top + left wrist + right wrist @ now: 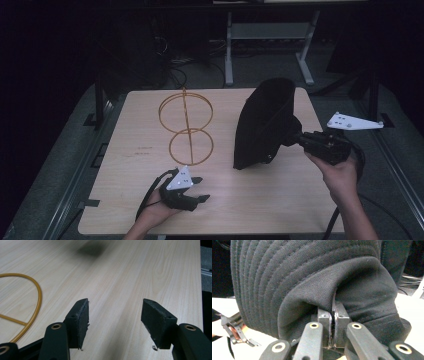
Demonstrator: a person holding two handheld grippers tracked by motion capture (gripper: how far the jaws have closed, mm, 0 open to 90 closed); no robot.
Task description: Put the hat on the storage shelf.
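On the left of the worktop point(125, 200), near its front edge, my left gripper point(200, 189) rests low with its fingers point(80, 317) spread wide and released, nothing between them but bare wood. Just beyond it stands the wire stand point(186, 127), two golden rings one above the other on an upright rod, the lower ring close to my left gripper; an arc of that ring point(37, 295) curves past my left fingers without touching them. To the right of the stand, apart from it, the black hat point(264, 122) hangs up on edge, its lower brim down near the worktop and its stitched brim point(262, 272) turned toward the left. My right gripper point(295, 138) comes in from the right, and its fingers point(339, 322) are clenched on a fold of the hat's cloth, pinched tight between the two pads. Farther right, off past the worktop's edge, my right hand point(337, 175) carries the gripper, its grey plate point(352, 121) sticking out to the right.
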